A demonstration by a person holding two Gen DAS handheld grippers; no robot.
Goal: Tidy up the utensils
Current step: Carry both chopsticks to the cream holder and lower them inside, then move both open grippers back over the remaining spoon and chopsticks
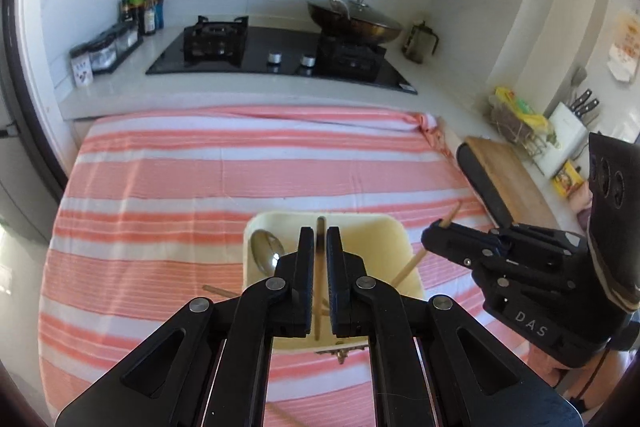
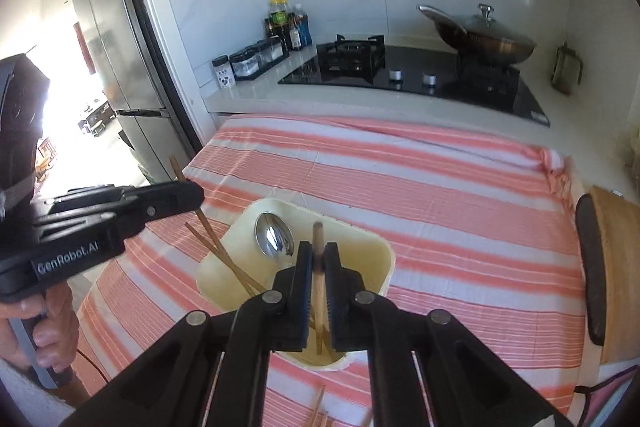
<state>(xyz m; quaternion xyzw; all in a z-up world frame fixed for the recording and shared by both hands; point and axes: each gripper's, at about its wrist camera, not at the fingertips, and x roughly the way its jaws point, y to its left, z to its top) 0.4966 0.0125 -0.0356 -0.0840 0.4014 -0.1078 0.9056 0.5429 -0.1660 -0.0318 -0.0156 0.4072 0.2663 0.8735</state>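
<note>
Wooden chopstick [image 1: 319, 267] clenched in left tongs [image 1: 319, 233]; right tongs [image 2: 318, 259] apparently grip another chopstick [image 2: 318, 291].

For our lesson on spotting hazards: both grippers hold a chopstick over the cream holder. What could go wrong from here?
1. The left gripper and right gripper sit close together above the cream holder; they might collide.
2. Each grips its chopstick across a thin shaft, so one may pivot or slip and miss the holder.
3. A descending chopstick may strike the spoon already inside.
</note>
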